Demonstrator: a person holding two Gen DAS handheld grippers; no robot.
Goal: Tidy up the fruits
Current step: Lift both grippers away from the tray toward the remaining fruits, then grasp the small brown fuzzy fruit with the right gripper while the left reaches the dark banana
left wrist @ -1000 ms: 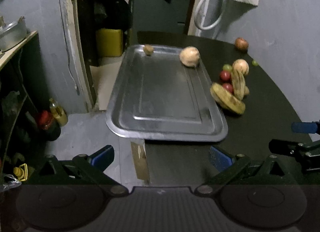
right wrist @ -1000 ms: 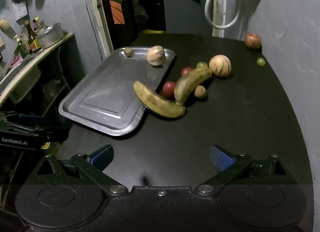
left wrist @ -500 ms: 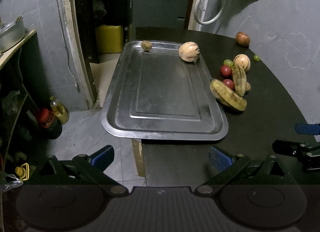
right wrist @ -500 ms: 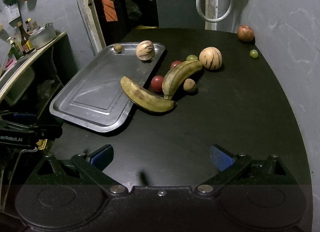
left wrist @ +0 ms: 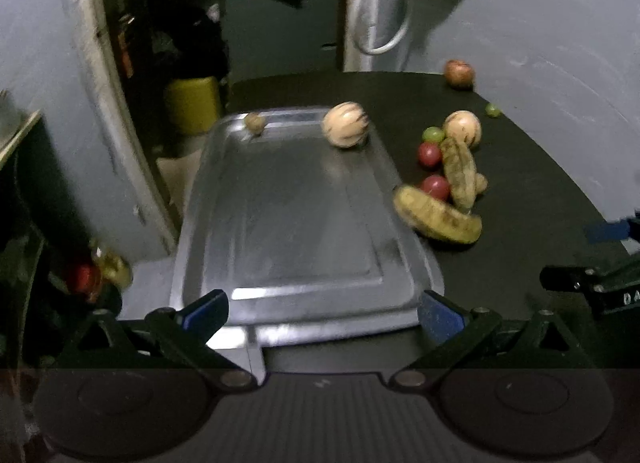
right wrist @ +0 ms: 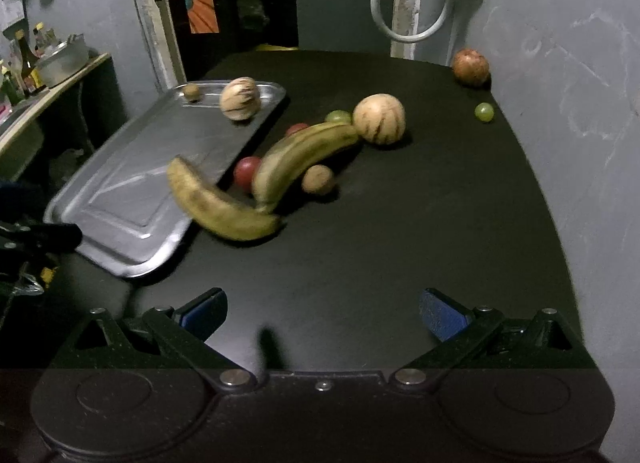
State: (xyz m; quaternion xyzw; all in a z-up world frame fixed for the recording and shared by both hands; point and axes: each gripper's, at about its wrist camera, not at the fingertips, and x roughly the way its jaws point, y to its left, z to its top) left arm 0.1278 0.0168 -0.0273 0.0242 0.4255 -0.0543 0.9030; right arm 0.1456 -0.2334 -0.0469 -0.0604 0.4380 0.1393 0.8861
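Observation:
A metal tray [left wrist: 288, 231] [right wrist: 132, 199] lies at the left of a black table [right wrist: 400, 247]. At its far end sit a striped pale melon [left wrist: 345, 125] [right wrist: 239, 98] and a small brown fruit [left wrist: 255, 122] [right wrist: 191, 91]. Right of the tray lie two spotted bananas [right wrist: 224, 203] [right wrist: 304, 155], the nearer one resting over the tray's rim, with red fruits [right wrist: 247, 172], a green one [right wrist: 338, 116], a small brown one [right wrist: 318, 180] and a second striped melon [right wrist: 379, 118]. My left gripper [left wrist: 322, 309] is open at the tray's near edge. My right gripper [right wrist: 322, 309] is open above bare table.
A reddish apple-like fruit [right wrist: 471, 67] and a green grape [right wrist: 484, 111] lie by the grey wall at the far right. A yellow container [left wrist: 192, 107] stands on the floor beyond the tray. A shelf with bottles and a pot [right wrist: 60, 59] runs along the left.
Both grippers have moved forward: the tray and the fruit pile now look nearer and larger. The fruits have stayed where they were.

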